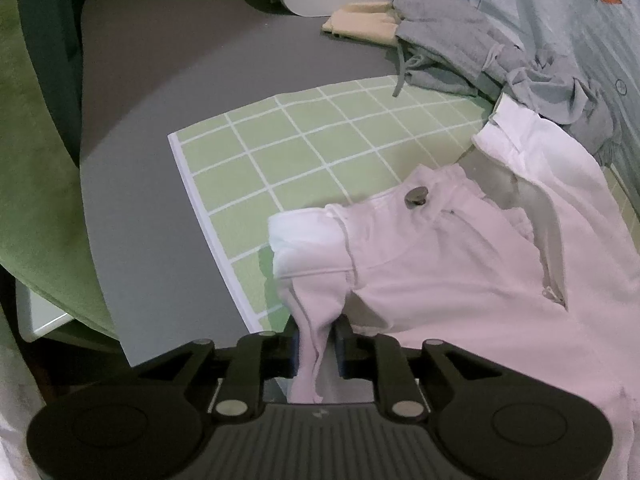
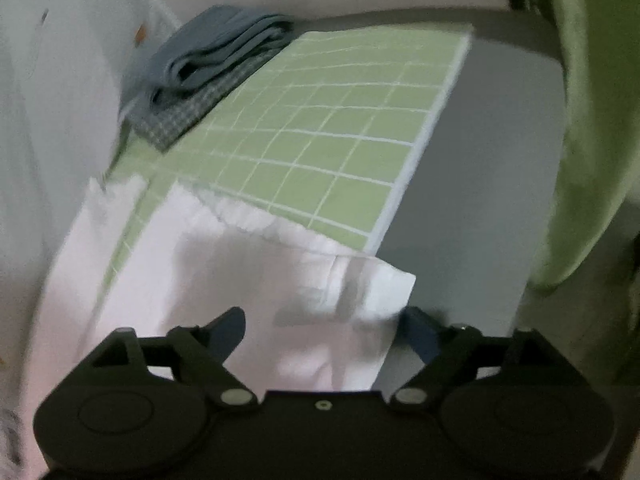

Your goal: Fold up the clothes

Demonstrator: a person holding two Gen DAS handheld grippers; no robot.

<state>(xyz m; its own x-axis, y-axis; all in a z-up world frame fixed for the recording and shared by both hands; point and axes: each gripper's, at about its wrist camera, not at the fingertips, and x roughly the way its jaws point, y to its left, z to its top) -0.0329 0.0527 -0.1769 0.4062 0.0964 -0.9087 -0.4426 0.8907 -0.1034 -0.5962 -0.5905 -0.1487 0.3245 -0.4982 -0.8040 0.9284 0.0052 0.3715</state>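
2 grippers work the white trousers (image 1: 460,272) on the green mat (image 1: 304,148). Left fingers (image 1: 298,344) pinch a waistband fold at lower centre. Right gripper (image 2: 326,332) is spread wide, released, with a hem (image 2: 360,280) lying between its fingers, untouched. Trousers run lengthwise toward frame right; bare grey bench (image 1: 160,80) lies left, grey clothes (image 1: 460,60) upper right.

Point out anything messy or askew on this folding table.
The grey garment lies crumpled at the green grid mat's far edge, drawstring trailing onto it. The white shorts are bunched, waistband open, one corner pinched in the left gripper.
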